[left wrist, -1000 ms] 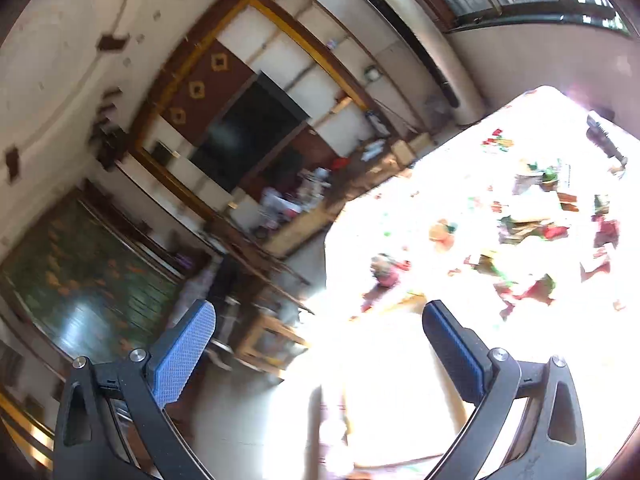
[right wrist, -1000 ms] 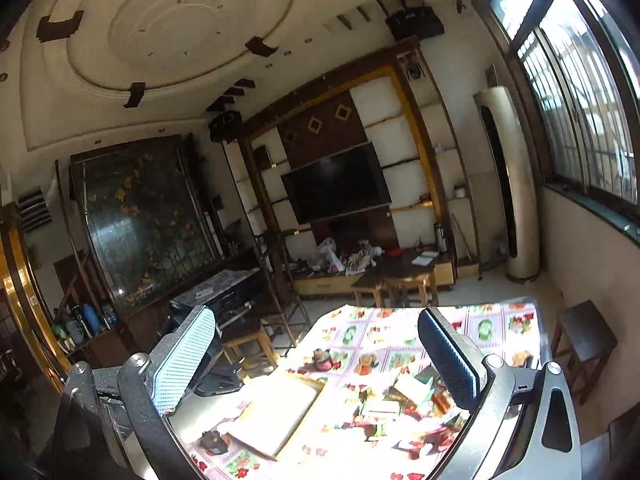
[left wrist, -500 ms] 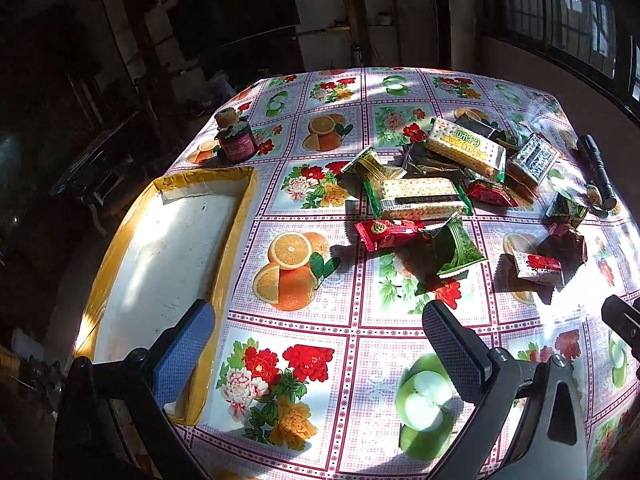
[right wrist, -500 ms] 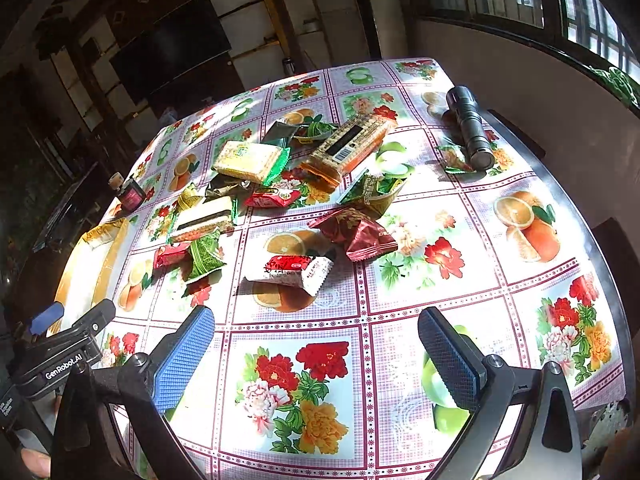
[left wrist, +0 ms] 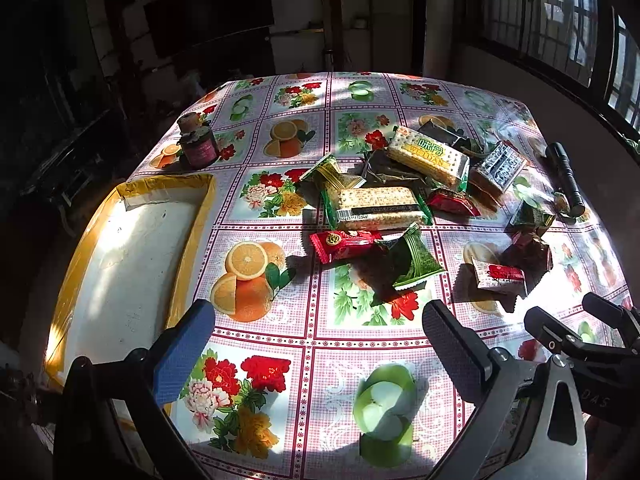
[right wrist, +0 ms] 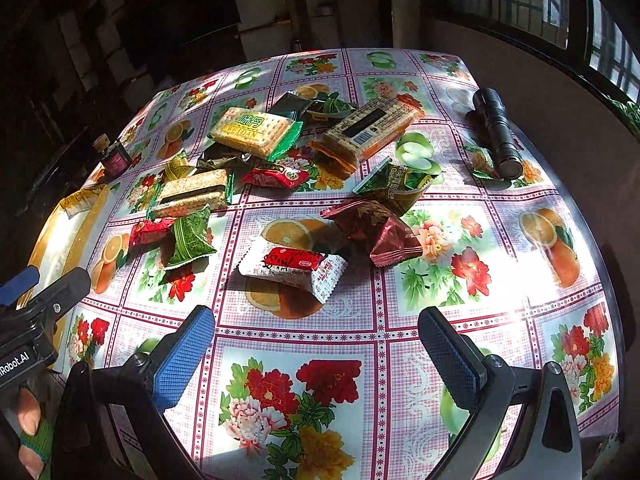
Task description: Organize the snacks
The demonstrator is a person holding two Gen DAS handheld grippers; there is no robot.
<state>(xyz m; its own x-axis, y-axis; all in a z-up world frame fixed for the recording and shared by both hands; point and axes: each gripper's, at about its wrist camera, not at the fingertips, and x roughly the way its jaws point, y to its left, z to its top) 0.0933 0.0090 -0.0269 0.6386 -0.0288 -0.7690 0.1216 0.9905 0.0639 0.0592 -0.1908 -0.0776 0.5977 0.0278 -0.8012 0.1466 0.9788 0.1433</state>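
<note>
With both grippers' fingers wide apart and holding nothing, the right gripper [right wrist: 316,354] should drop straight over the white-and-red crinkly snack packet [right wrist: 294,268] and squeeze gently.

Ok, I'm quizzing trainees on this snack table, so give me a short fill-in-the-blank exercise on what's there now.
1. The yellow-rimmed tray holds ____ snacks.
2. The black flashlight lies near the table's ____ edge.
3. Jaws of the left gripper and right gripper stand ____.
4. Straight ahead of the right gripper lies a ____ packet with a red label.

Missing words: no; right; open; white
</note>
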